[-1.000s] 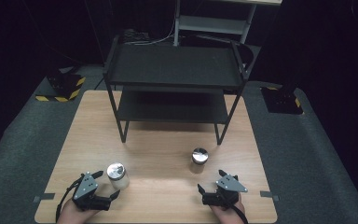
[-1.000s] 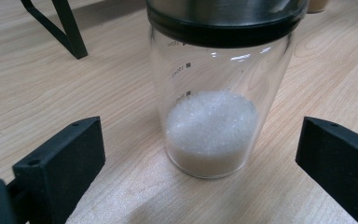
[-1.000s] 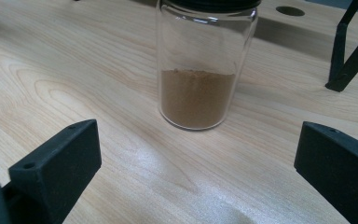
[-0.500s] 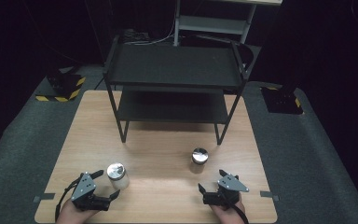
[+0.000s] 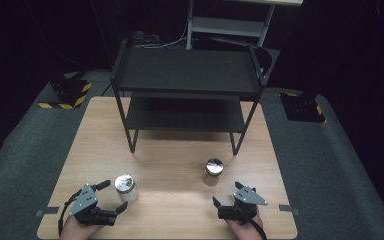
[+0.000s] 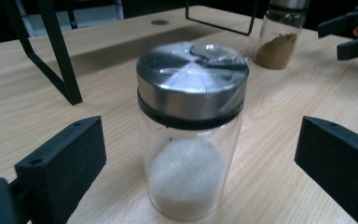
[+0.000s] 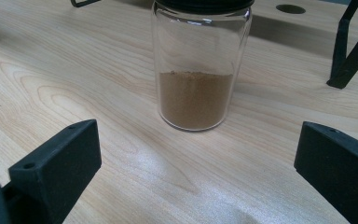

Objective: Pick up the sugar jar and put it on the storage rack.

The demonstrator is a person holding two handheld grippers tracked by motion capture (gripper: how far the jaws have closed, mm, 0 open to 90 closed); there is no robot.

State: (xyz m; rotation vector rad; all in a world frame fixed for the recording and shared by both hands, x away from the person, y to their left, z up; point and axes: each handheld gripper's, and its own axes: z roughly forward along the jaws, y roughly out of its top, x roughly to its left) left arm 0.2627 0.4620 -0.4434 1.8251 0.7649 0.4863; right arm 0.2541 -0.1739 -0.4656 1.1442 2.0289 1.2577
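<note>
High view: little changed from a second ago, both hands holding station at the near edge of the light wooden table [image 5: 175, 160]. Left gripper [image 5: 111, 195] spread wide around the clear glass jar of white granules with a steel lid [image 5: 124, 186], no contact visible. Right gripper [image 5: 226, 193] open too, aimed at the clear glass jar of brown powder [image 5: 213, 169], standing just ahead of it and apart. Black two-tier metal rack [image 5: 187, 80] behind, shelves bare. Likely a pause before both grasps, nothing lifted yet.

Left gripper view: white-granule jar upright between the parted jaws, gaps on both sides; jar base cut by the bottom edge, lid glare masking any dispenser holes. Brown-powder jar and the other gripper's jaws at top right.

Right gripper view: brown-powder jar beyond the open jaws, its lid cropped at the top. Rack leg [image 7: 354, 51] at right.
</note>
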